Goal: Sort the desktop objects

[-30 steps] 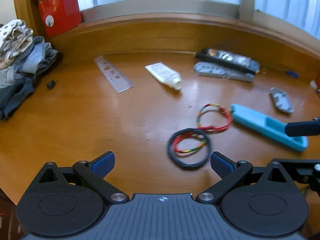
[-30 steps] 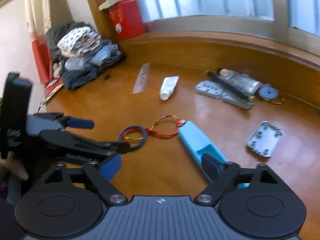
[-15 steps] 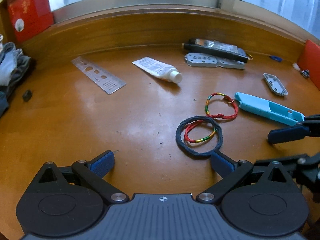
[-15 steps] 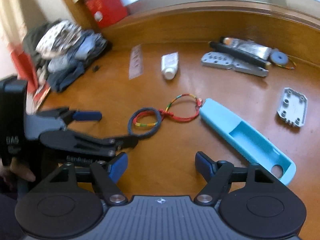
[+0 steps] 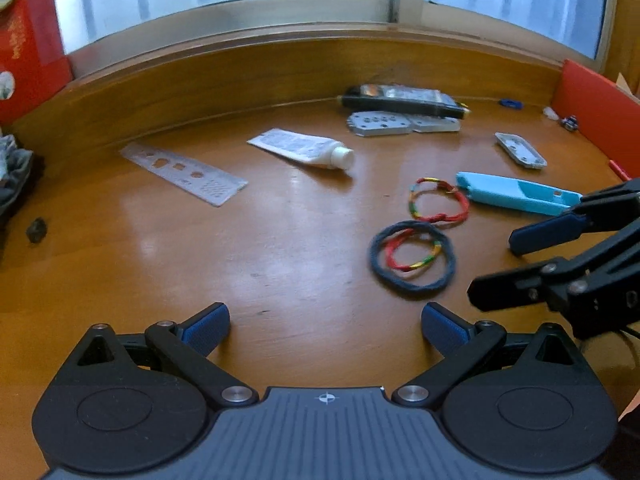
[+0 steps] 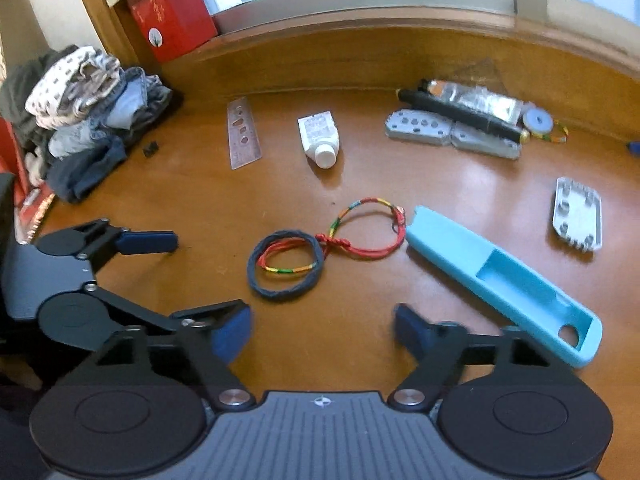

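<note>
On the wooden desk lie a dark hair band (image 5: 412, 258) with a coloured string loop inside it, and a red string bracelet (image 5: 438, 201) beside it. Both show in the right wrist view, the band (image 6: 285, 265) and the bracelet (image 6: 366, 227). A light blue silicone case (image 6: 502, 276) lies right of them. My left gripper (image 5: 324, 326) is open and empty, just short of the band. My right gripper (image 6: 322, 330) is open and empty, close in front of the band. A white tube (image 6: 320, 138) lies farther back.
A metal slotted plate (image 6: 242, 134), grey metal parts (image 6: 452, 134) with a black bar, and a small grey tray (image 6: 578, 214) lie around. A clothes pile (image 6: 84, 116) and a red box (image 6: 172, 10) stand at the left. A raised wooden rim closes the back.
Both grippers have moved closer to the hair band and lower over the desk. The left view has swung to the right. Nothing on the desk has moved.
</note>
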Demonstrator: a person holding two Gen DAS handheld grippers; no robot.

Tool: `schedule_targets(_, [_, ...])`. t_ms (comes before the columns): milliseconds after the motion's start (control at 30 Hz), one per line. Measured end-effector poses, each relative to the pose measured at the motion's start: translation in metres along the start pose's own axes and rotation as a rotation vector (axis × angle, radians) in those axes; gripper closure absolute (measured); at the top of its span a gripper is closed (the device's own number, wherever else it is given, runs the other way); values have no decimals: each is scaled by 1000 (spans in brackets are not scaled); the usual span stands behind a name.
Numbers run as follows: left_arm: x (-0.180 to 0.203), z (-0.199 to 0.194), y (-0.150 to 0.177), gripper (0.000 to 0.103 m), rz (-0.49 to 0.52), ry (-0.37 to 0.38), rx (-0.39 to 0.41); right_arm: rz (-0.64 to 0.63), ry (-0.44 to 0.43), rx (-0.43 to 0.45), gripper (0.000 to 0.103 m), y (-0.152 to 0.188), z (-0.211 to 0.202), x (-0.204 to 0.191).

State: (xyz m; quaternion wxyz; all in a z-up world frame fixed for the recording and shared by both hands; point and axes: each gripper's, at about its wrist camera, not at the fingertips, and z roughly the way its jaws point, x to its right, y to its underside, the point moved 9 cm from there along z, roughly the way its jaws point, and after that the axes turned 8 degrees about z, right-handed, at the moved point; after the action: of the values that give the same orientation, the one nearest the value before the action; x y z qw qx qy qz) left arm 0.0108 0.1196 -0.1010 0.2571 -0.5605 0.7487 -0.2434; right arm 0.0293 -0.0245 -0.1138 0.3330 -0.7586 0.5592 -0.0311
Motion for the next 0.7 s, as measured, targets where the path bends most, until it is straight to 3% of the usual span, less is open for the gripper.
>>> schedule_targets(100, [-18,0,4,0,-35,-27,11,3,7,5,45,-3,4,-12])
schedule_targets(567, [-56,0,11,0,-85,-72,58,-99,72,-16,50,-15,32,-52])
schedule_targets(700, [-64,0,11,0,-112,-67,68,-158,98,-9,68,-17,37,-60])
